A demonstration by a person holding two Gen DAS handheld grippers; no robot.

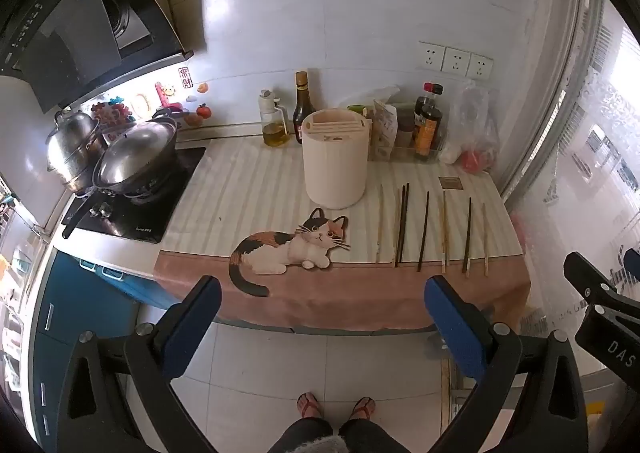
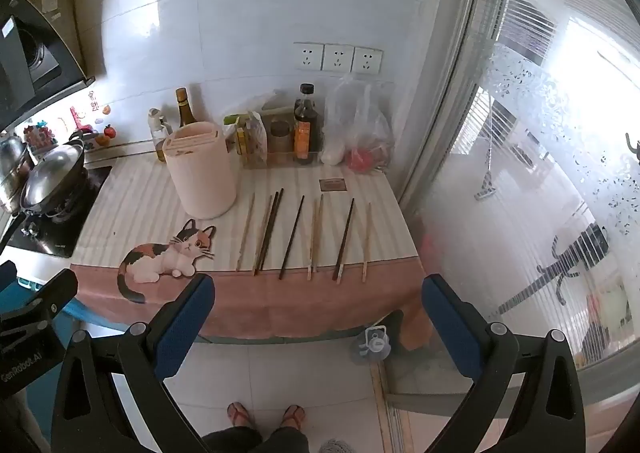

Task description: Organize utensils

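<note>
Several chopsticks (image 1: 424, 231) lie side by side, dark and pale ones, on the striped counter mat (image 1: 240, 193), right of a cream cylindrical utensil holder (image 1: 335, 159). In the right wrist view the chopsticks (image 2: 292, 237) lie right of the holder (image 2: 200, 169). My left gripper (image 1: 320, 301) is open and empty, held back from the counter's front edge. My right gripper (image 2: 318, 301) is open and empty too, in front of the chopsticks, above the floor. The right gripper's body shows at the right edge of the left wrist view (image 1: 600, 305).
A cat figure (image 1: 288, 249) lies on the mat's front. Bottles (image 1: 304, 109), jars and plastic bags (image 1: 472, 129) stand along the back wall. A stove with a wok (image 1: 136, 157) and a pot (image 1: 72, 145) is at the left. A glass door (image 2: 540, 173) bounds the right.
</note>
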